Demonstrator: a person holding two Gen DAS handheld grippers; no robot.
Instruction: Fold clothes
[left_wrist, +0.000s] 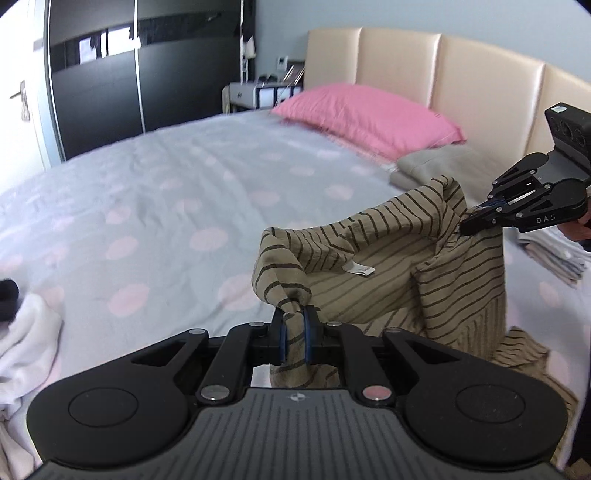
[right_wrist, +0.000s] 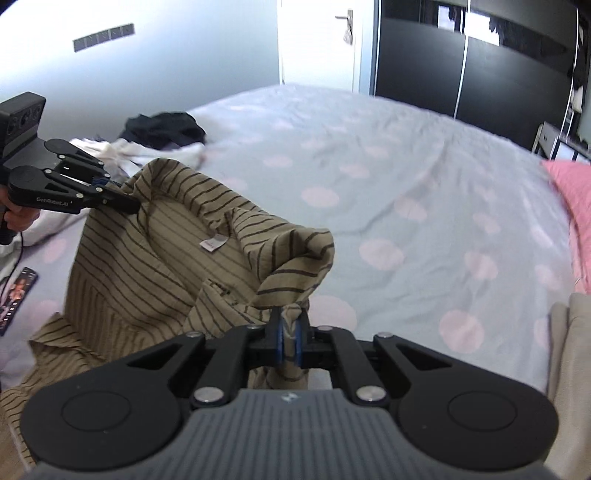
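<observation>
Above the bed (left_wrist: 155, 177), with its pale blue cover dotted in pink, a tan shirt (left_wrist: 388, 266) with dark stripes hangs stretched between two grippers, its lower part trailing down onto the cover. The left gripper (left_wrist: 294, 332) is clamped on a bunched fold of the shirt near one end of the collar, the cloth squeezed between its blue pads. The right gripper (right_wrist: 289, 334) pinches the other end in the same way, with fabric wedged between its closed jaws. A small white label (right_wrist: 213, 243) shows inside the neck of the shirt, which sags open between the two grips. A pink pillow (left_wrist: 365, 118) lies against the cream headboard (left_wrist: 443, 70), with a folded grey cloth (left_wrist: 428, 166) just beside it. Near the far corner of the bed sits a heap of black and white clothes (right_wrist: 162, 136). A phone (right_wrist: 16, 295) lies flat on the cover near the shirt's hem.
</observation>
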